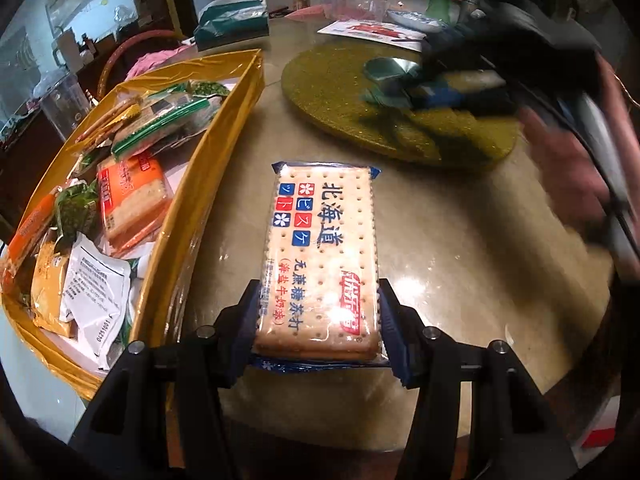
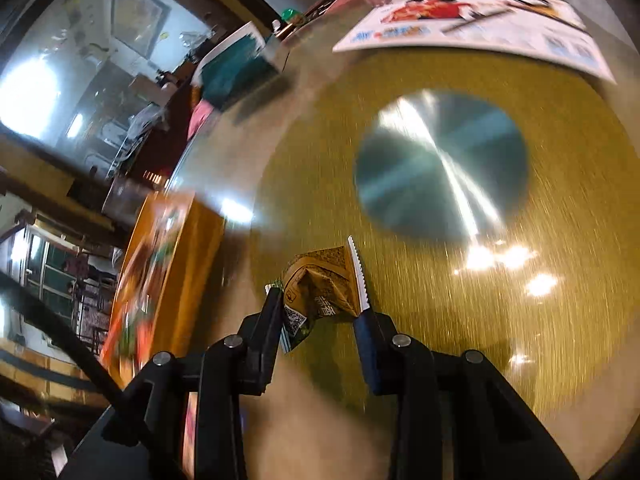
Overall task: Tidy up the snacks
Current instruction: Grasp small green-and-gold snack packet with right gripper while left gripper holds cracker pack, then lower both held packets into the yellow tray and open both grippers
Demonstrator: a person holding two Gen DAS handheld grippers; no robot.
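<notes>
My left gripper [image 1: 318, 320] is shut on a long cracker pack [image 1: 320, 256] with blue and red print, held above the table just right of the yellow snack box [image 1: 188, 216]. The box holds several snack packets. My right gripper [image 2: 322, 314] is shut on a small green-brown snack packet [image 2: 320, 284], held over the gold turntable [image 2: 520, 300]. The right gripper shows blurred in the left wrist view [image 1: 472, 80], over the turntable [image 1: 340, 92]. The yellow box shows blurred at the left of the right wrist view [image 2: 172, 256].
A teal tissue pack [image 1: 232, 20] lies beyond the box. A printed leaflet [image 1: 372, 28], a plate, a clear container and bottles stand at the far side of the table. A steel disc [image 2: 440, 168] sits in the turntable's middle. A clear jug [image 1: 64, 100] stands left of the box.
</notes>
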